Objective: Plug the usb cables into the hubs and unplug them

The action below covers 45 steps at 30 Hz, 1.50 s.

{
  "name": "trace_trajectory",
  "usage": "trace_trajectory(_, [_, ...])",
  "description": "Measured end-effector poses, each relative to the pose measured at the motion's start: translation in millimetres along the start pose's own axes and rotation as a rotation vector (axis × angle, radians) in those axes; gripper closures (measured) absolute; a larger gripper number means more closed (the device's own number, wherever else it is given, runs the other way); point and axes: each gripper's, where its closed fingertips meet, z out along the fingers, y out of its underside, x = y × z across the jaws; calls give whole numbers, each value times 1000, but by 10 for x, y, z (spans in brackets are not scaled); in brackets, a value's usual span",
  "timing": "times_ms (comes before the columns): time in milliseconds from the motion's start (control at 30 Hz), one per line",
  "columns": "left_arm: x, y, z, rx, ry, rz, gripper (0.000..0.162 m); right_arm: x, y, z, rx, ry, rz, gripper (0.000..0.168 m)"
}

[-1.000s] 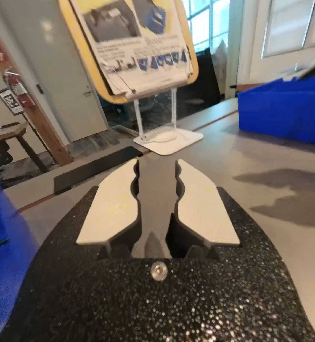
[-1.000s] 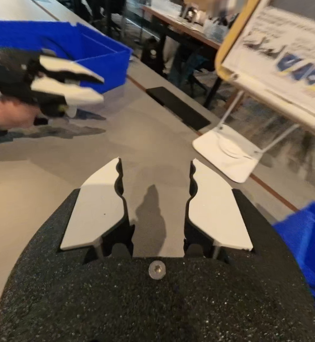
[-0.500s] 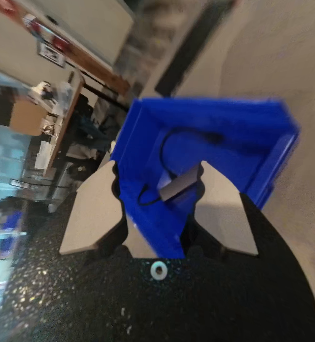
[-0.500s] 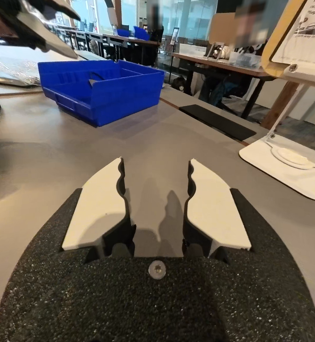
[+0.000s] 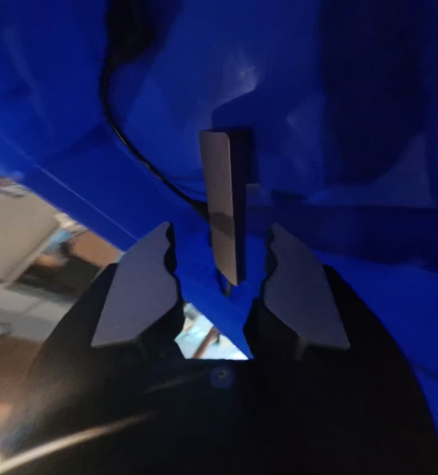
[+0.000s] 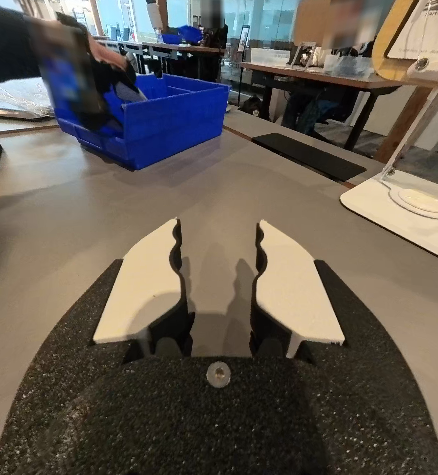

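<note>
The left gripper is reaching down into a blue bin with its jaws standing apart, and a slim grey hub is lying between the fingers, running forward from just inside the tips without touching either one; its thin black cable is curving away ahead and to the left. The right gripper is hovering low over the grey table, its jaws likewise parted and holding nothing, with the bin well ahead to the left of its fingers and a white stand base off to the right.
</note>
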Motion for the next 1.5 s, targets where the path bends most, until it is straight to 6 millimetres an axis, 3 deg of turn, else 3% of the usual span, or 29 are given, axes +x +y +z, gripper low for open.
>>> trace_trajectory(67, [-4, -10, 65, -40, -56, 83, 110, -4, 14, 8, -6, -6, 12, 114])
trace_trajectory(200, [-47, -40, 62, -41, -150, 85, 148, -6, 20, 10, -12, -7, 7, 116])
trace_trajectory(300, [-132, -4, 12, -42, -227, 33, 149, -18, 34, 18, -21, -12, 3, 118])
trace_trajectory(467, [-402, 181, -265, 82, -285, -334, 150, -14, 32, 13, -26, -10, -14, 123])
trace_trajectory(633, [-947, 324, -951, 311, -395, -735, 150, 4, -76, -24, 23, -7, -5, 124])
trace_trajectory(700, [-1164, 272, -1279, 442, -401, -880, 151, -10, -137, -54, 57, -22, 6, 130])
trace_trajectory(767, [-1371, 159, -1598, 599, -373, -1018, 150, -74, -208, -96, 104, -76, 14, 148])
trace_trajectory(833, [-1561, 33, -1902, 735, -366, -1099, 150, -107, -287, -133, 158, -115, 57, 149])
trace_trajectory(1100, [-2127, -450, -3009, 1135, -439, -1177, 151, -48, -474, -270, 304, -184, 182, 140])
trace_trajectory(1267, [-2405, -531, -3459, 1268, -501, -1146, 150, -49, -511, -307, 324, -195, 172, 139])
trace_trajectory(1400, [-2611, -449, -3836, 1361, -568, -1124, 150, -85, -518, -306, 323, -202, 150, 139])
trace_trajectory(1500, [-2708, -458, -4083, 1504, -512, -1129, 150, -127, -545, -322, 335, -216, 125, 139])
